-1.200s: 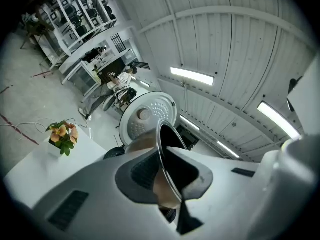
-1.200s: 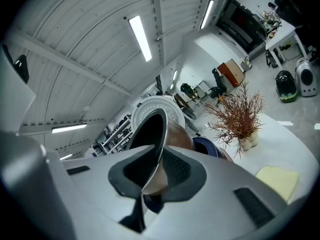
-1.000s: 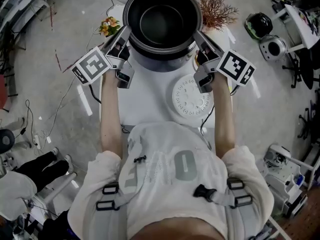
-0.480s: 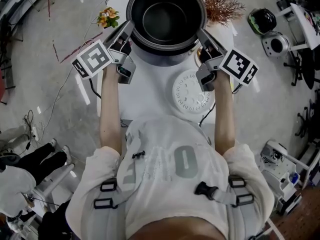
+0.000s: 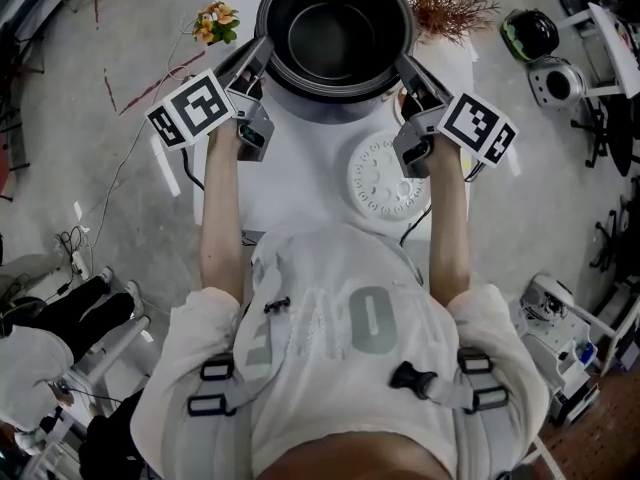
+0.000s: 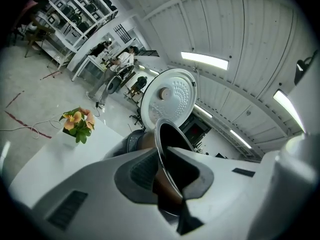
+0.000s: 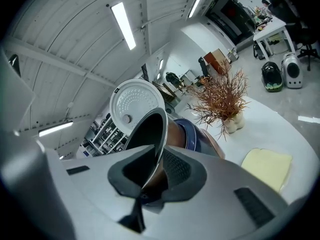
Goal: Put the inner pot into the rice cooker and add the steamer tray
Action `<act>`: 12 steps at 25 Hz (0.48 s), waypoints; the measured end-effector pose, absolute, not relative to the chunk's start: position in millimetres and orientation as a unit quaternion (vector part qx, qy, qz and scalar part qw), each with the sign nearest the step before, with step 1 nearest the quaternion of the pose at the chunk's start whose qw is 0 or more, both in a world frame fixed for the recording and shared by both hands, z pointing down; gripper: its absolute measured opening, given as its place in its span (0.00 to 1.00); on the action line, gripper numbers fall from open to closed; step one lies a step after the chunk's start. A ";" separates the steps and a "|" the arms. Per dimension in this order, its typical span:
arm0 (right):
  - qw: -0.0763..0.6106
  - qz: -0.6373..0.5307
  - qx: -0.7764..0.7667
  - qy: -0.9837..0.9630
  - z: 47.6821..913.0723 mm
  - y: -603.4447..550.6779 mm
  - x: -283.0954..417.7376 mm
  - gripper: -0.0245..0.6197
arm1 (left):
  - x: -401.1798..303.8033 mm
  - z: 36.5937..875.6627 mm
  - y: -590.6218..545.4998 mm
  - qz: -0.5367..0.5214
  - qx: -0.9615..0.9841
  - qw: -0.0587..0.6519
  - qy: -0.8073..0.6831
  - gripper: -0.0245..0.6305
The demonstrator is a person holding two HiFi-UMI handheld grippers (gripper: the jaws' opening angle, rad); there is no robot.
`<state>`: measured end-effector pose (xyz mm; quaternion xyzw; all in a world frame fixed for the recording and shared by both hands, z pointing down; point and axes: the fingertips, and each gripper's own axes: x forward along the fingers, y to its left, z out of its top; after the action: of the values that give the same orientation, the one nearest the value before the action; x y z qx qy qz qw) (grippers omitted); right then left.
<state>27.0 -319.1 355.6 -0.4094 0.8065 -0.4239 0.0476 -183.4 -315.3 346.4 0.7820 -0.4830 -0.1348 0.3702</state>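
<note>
Lab/workshop space: bare concrete floor point(image 5: 60, 148), loose cables point(image 5: 72, 240), metal shelving racks point(image 6: 75, 11) stacked with gear, ceiling strip lights point(image 6: 204, 60), people at workbench point(image 6: 112, 56).

flowers point(image 5: 217, 23): orange and yellow, far-left corner of your table point(image 5: 300, 183)
twigs point(image 5: 447, 3): dry brown sprigs in a pale vase, far-right corner
yellow pad point(image 7: 267, 168): flat on the table near the twigs
floor, your right: black helmet-like shell point(image 5: 530, 35) beside a round grey unit point(image 5: 556, 80)
floor, your left: loose cables point(image 5: 72, 240)
person point(image 5: 50, 318): behind you on your left, dark trousers
shelving point(image 6: 75, 14): racks along the back wall
</note>
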 end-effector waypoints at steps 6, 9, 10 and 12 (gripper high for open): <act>0.036 -0.431 -0.416 0.800 368.3 -319.8 28.0 0.12 | -182.6 360.3 -316.7 -0.115 0.779 0.374 -0.490 0.10; 0.030 -0.434 -0.420 0.797 373.7 -322.2 28.6 0.13 | -182.0 364.9 -319.7 -0.105 0.778 0.375 -0.494 0.10; 0.028 -0.435 -0.420 0.796 375.1 -322.7 28.5 0.13 | -182.1 366.2 -320.3 -0.103 0.777 0.375 -0.494 0.10; 0.028 -0.437 -0.421 0.794 376.6 -323.3 28.1 0.13 | -182.5 368.8 -320.9 -0.099 0.777 0.374 -0.496 0.11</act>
<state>28.1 -323.3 376.6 -0.4210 0.7944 -0.4370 0.0283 -182.5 -320.9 368.8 0.7775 -0.4958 -0.0987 0.3740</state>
